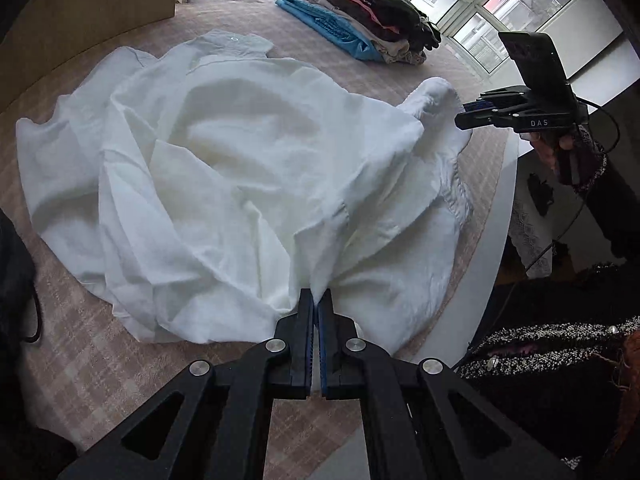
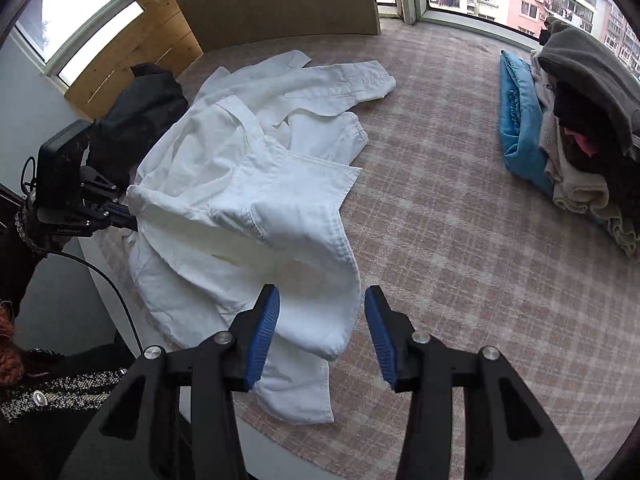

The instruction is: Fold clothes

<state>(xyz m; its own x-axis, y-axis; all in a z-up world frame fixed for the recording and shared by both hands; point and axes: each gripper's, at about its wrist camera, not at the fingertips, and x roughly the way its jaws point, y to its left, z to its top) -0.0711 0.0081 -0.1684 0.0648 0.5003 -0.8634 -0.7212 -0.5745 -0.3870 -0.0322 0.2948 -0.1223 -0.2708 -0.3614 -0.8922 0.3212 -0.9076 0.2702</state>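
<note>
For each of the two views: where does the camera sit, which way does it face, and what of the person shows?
Left wrist: sits behind the left tool, shut on the white shirt, facing across the table toward the clothes stack; the right tool and a hand show at right.
Right wrist: sits behind the open right tool, above the shirt, facing the windows; the left tool and a sleeve show at left.
Shared: the shirt, the stack, the checked cloth, and each other's tool.

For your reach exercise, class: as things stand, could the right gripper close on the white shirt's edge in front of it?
Probably yes. The right gripper is open, and a fold of the white shirt already hangs between its fingers with nothing blocking it. The left gripper pinches another part of the shirt, well apart.
</note>
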